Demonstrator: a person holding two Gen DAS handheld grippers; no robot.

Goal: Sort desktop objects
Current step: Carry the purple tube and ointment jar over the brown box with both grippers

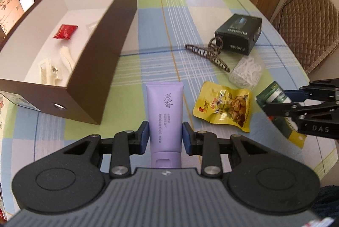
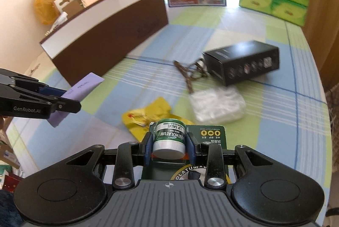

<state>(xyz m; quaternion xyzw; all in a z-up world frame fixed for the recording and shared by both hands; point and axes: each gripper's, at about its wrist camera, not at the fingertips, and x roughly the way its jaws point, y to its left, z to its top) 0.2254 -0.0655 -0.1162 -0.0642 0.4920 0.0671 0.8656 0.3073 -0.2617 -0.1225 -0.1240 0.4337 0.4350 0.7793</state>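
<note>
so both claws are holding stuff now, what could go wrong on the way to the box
1. The left claw pinches the purple tube near its cap end, so the long free end may swing or clip the box wall.
2. The right claw grips the round lip salve on its card; the smooth blister might slip.
3. Both claws hang close together and could bump heading for the same box.

Left tool (image 1: 165, 136) level, pointing forward, blue pads (image 1: 144, 135) pressed against both sides of a held tube. Right tool (image 2: 169, 147) alongside, to the right, likewise clamped, pads (image 2: 147, 147) gripping a small jar.
</note>
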